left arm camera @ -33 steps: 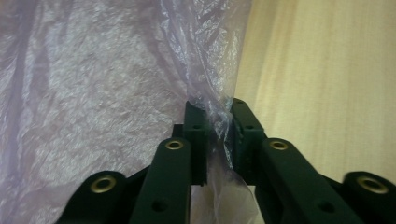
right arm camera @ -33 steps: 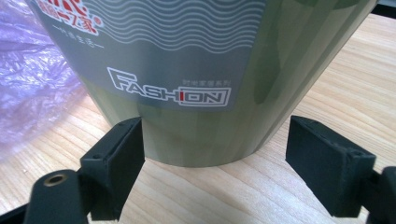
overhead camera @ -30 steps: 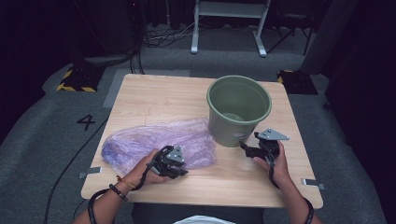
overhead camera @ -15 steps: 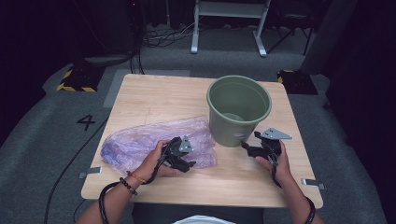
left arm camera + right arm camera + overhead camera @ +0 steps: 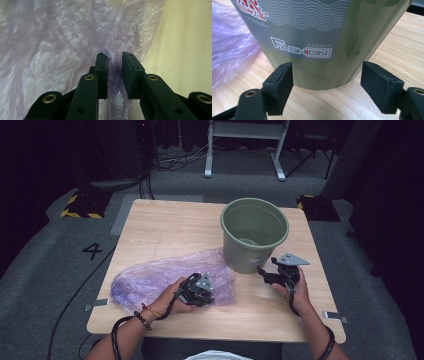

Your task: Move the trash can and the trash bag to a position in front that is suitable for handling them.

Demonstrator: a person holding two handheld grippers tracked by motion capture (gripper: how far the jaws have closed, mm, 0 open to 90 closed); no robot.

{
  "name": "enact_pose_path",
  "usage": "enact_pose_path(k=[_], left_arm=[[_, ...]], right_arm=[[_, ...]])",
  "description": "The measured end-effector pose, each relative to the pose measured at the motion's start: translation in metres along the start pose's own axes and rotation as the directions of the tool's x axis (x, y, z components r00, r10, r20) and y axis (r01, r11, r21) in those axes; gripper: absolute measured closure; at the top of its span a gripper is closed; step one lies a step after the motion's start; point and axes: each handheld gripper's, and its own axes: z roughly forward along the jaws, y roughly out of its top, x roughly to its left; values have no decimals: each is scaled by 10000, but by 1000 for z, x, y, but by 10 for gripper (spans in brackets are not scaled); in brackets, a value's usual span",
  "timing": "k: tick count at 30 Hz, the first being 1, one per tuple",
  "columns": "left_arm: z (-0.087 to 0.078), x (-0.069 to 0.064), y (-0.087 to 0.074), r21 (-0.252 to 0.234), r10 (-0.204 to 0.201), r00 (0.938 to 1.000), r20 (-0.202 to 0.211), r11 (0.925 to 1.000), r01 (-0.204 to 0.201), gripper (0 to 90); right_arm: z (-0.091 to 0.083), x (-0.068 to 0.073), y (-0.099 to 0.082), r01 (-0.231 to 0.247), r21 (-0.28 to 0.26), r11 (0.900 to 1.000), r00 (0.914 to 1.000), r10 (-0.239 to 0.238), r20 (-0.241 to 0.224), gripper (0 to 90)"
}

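- Grey carpet surrounds a light wooden table (image 5: 165, 227), with dark equipment, cables and a white metal frame (image 5: 245, 140) at the far end of the room.
- Nearest the person, two forearms come in from the bottom of the high view, each hand wrapped around a black gripper.
- On the near left of the table, the left gripper (image 5: 209, 296) rests on the right end of a crumpled purple plastic bag (image 5: 150, 280).
- In the left gripper view, the left gripper (image 5: 115, 71) has just been closing its jaws; they stand narrow, with a gathered fold of the purple plastic bag (image 5: 50, 50) pinched between the pads.
- That bag lies flat along the near left half of the table, its right end just beside the base of the bucket.
- On the near right, the right gripper (image 5: 265, 272) points at the lower wall of a green bucket (image 5: 255, 237), with a grey three-cornered plate on top of it.
- In the right gripper view, the right gripper (image 5: 327, 80) stands wide apart, one pad on each side of the foot of the green bucket (image 5: 317, 40); the left pad sits close against the wall, the right pad clear of it.
- A grey label with white wave lines and the word FASHION (image 5: 302, 50) runs across the bucket's side.
- Farther back, the bucket stands upright on the right half of the table, open at the top.
- A painted number 4 (image 5: 92, 251) marks the carpet to the left of the table.
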Motion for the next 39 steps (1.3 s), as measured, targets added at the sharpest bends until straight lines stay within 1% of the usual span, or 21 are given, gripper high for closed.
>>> enact_pose_path(k=[5,12,13,14,16,17,19,24,25,26,27,29,30,31,32,33,34,35,36,37,39], left_arm=[[11,-12,13,-84,706,9959,562,9975,-702,750],[19,-25,22,-190,1065,9888,1049,9943,-1051,725],[20,-29,24,-73,1183,9883,962,9930,-1182,725],[20,-32,27,62,1279,9901,578,9917,-1284,552],[17,-34,29,-11,1277,9911,373,9918,-1278,410],[10,-36,30,-356,1169,9929,228,9926,-1161,410],[-13,-38,32,-1272,871,9961,-109,9880,-878,273],[-52,-40,30,-1962,828,9926,-889,9755,-990,225],[-72,-36,23,-2009,774,9851,-1533,9737,-1078,225],[-72,-36,23,-2009,774,9851,-1533,9737,-1078,226],[-91,-27,10,-2044,373,9769,-2103,9755,-812,230],[-107,-12,-8,-2109,-221,9652,-2606,9769,-346,234],[-107,-12,-8,-2109,-221,9652,-2606,9769,-346,235],[-119,4,-29,-1907,-750,9414,-3288,9816,116,232],[-119,4,-29,-1907,-750,9414,-3288,9816,116,229],[-131,23,-53,-2216,-1648,9250,-3423,9709,910,233],[-131,23,-53,-2216,-1648,9250,-3423,9709,910,234],[-140,44,-78,-2524,-2517,8962,-3653,9535,1649,235],[-140,44,-78,-2524,-2517,8962,-3653,9535,1649,235],[-142,57,-95,-2458,-2894,8684,-4025,9480,2021,235],[-141,70,-112,-2287,-3281,8450,-4224,9406,2509,237]], right_arm=[[8,-2,5,-91,10,10000,10000,91,10,278],[8,6,-1,-20,302,9995,9999,24,-152,278],[8,8,-2,32,394,9992,9997,-22,-240,276],[5,13,-4,141,545,9984,9991,-119,-408,272],[3,16,-4,214,541,9983,9984,-185,-534,270],[1,18,-4,245,524,9983,9976,-210,-661,268],[-8,25,-1,290,335,9990,9950,-257,-968,268],[-18,35,4,412,28,9991,9910,-405,-1277,288],[-24,44,8,531,-199,9984,9857,-556,-1591,351],[-24,44,8,531,-199,9984,9857,-556,-1591,351],[-28,54,11,901,-333,9954,9758,-950,-1971,391],[-30,62,14,1104,-454,9929,9631,-1181,-2419,460],[-30,62,14,1104,-454,9929,9631,-1181,-2419,460],[-27,73,16,1505,-461,9875,9428,-1574,-2939,498],[-27,73,16,1505,-461,9875,9428,-1574,-2939,498],[-23,82,18,1801,-464,9826,9245,-1852,-3333,507],[-23,82,18,1801,-464,9826,9245,-1852,-3333,507],[-14,90,17,2235,-190,9745,9127,-2161,-3468,488],[-14,90,17,2235,-190,9745,9127,-2161,-3468,488],[-4,95,13,2522,143,9676,9022,-2298,-3650,490],[4,96,9,2768,522,9595,9004,-2400,-3628,505]])
